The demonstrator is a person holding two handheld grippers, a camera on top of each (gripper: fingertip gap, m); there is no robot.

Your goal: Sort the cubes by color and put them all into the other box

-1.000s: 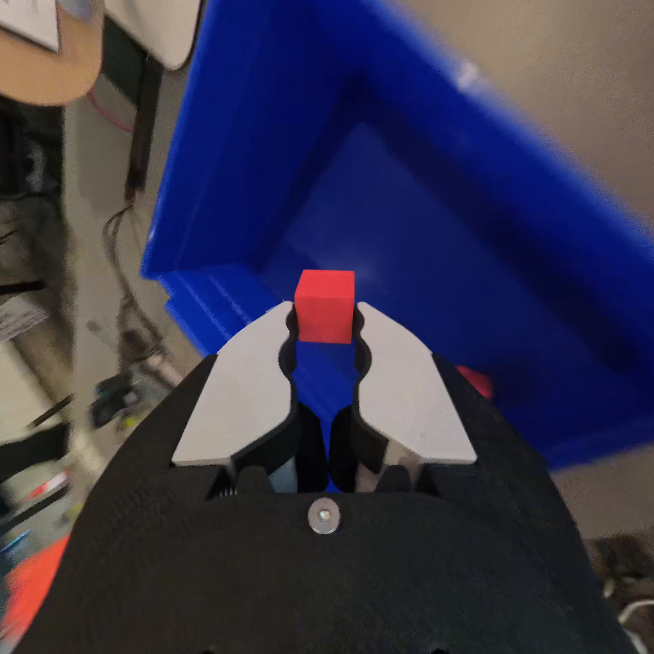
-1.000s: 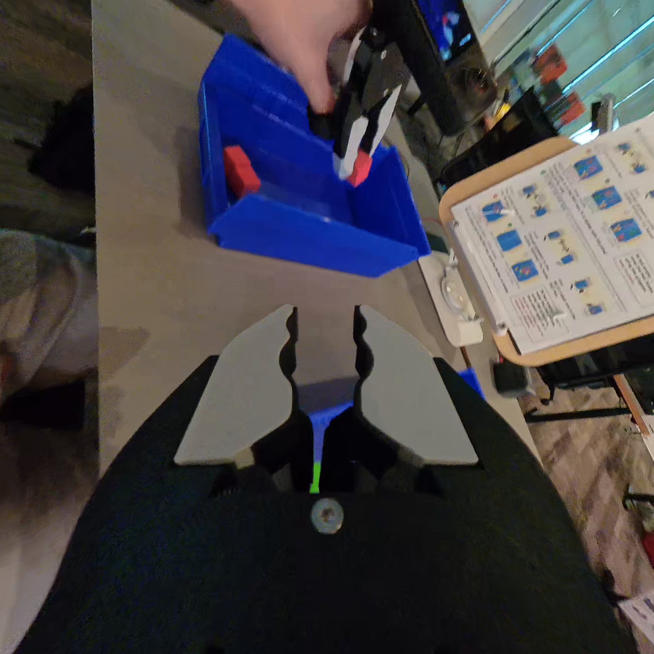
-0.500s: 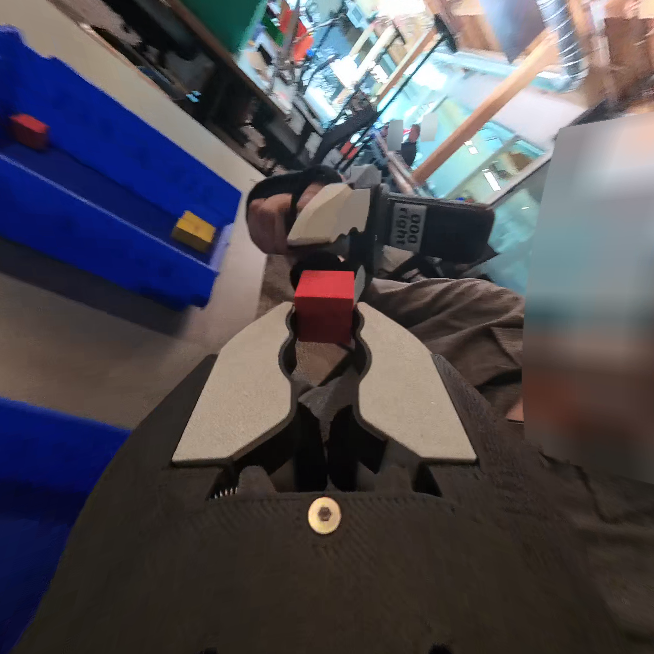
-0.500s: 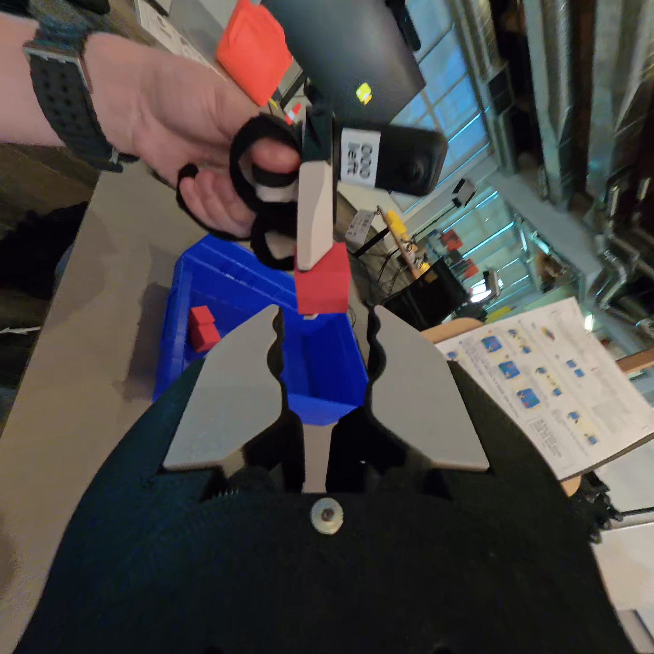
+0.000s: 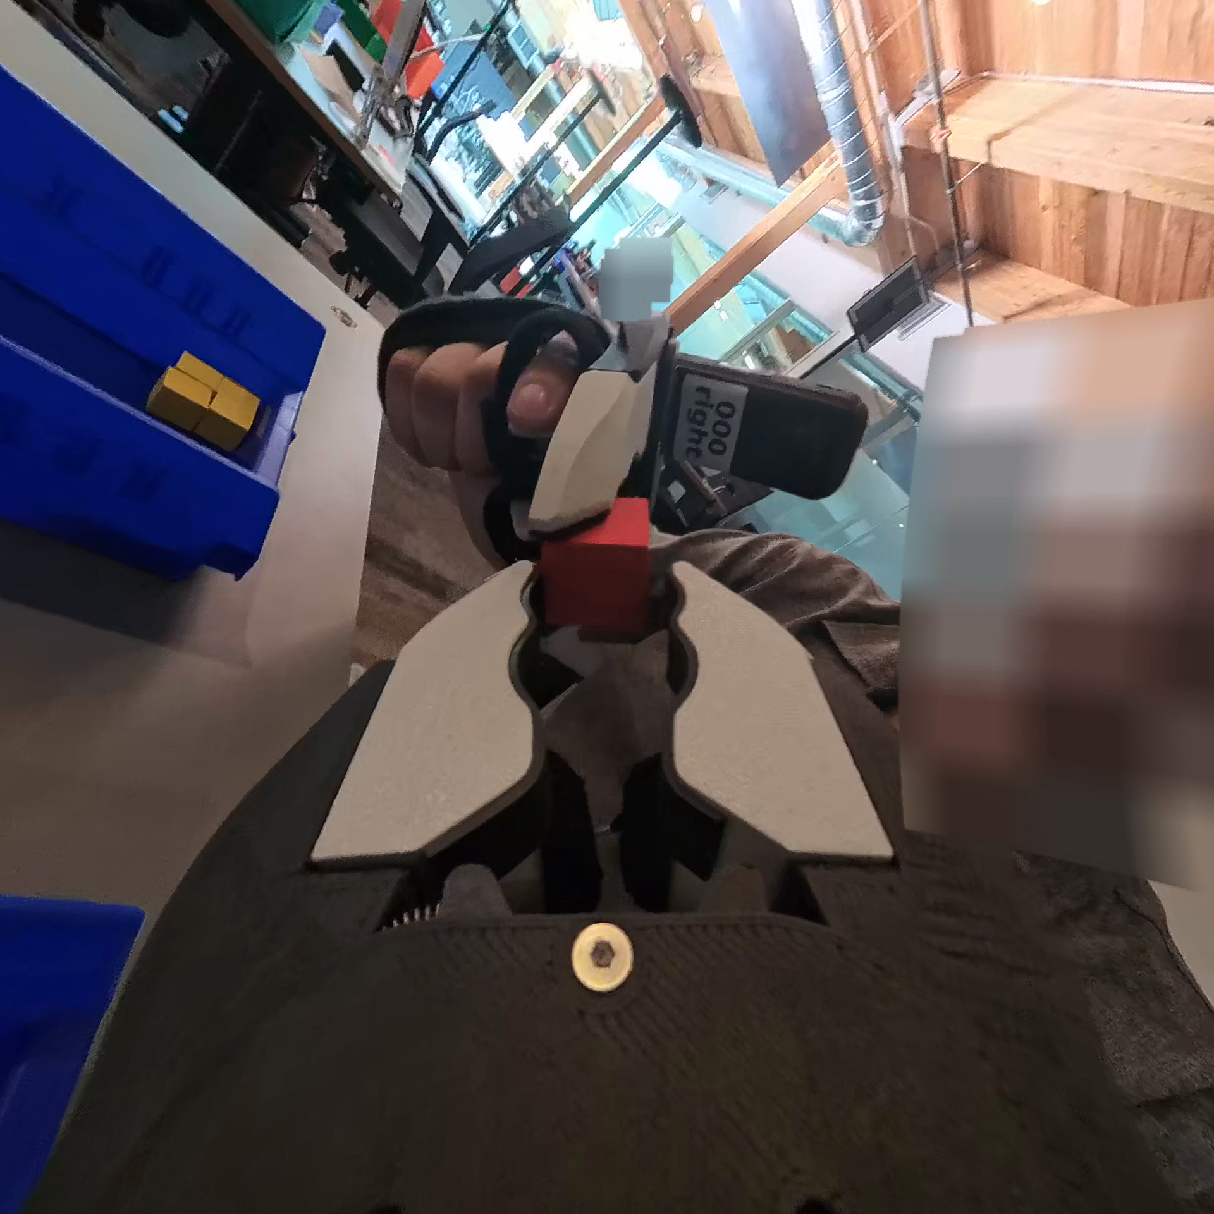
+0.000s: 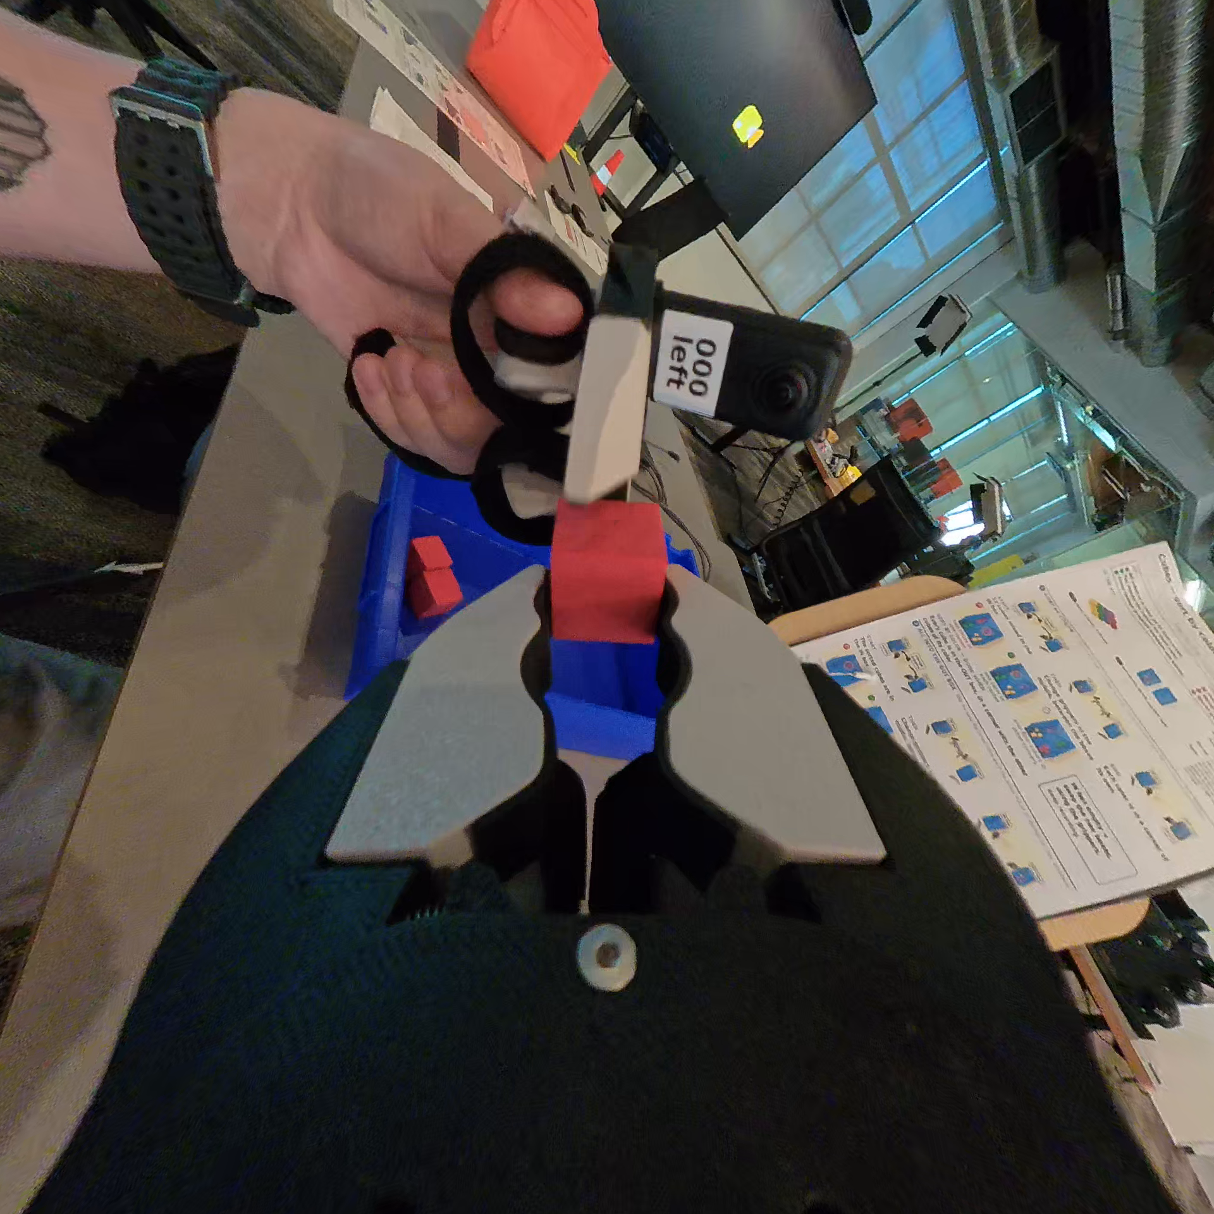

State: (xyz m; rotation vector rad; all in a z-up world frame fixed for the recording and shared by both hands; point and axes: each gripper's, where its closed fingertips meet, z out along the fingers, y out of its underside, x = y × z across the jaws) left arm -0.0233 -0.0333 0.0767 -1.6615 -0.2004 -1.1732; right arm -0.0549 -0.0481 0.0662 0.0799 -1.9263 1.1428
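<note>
A red cube [image 5: 594,584] is held in the air between both grippers. In the right wrist view my right gripper [image 6: 604,591] is shut on the red cube [image 6: 604,571], its fingers pressed on both sides. In the left wrist view my left gripper [image 5: 601,578] stands around the cube with its jaws slightly apart, a small gap showing at the right finger. The right gripper's fingers [image 5: 578,460] clamp the cube from above and below there. A hand holds each gripper. The left gripper's finger [image 6: 601,407] shows edge-on at the cube's top.
A blue bin [image 5: 131,493] on the grey table [image 5: 131,690] holds yellow cubes [image 5: 203,404]. Another blue bin [image 6: 387,591] holds red cubes [image 6: 430,578]. A blue bin corner [image 5: 52,985] is at lower left. A printed sheet on a wooden board [image 6: 1018,709] lies to the right.
The left gripper carried the red cube out of the blue bin up to the right gripper. The right gripper closed on the cube. The left jaws have since opened a little.
</note>
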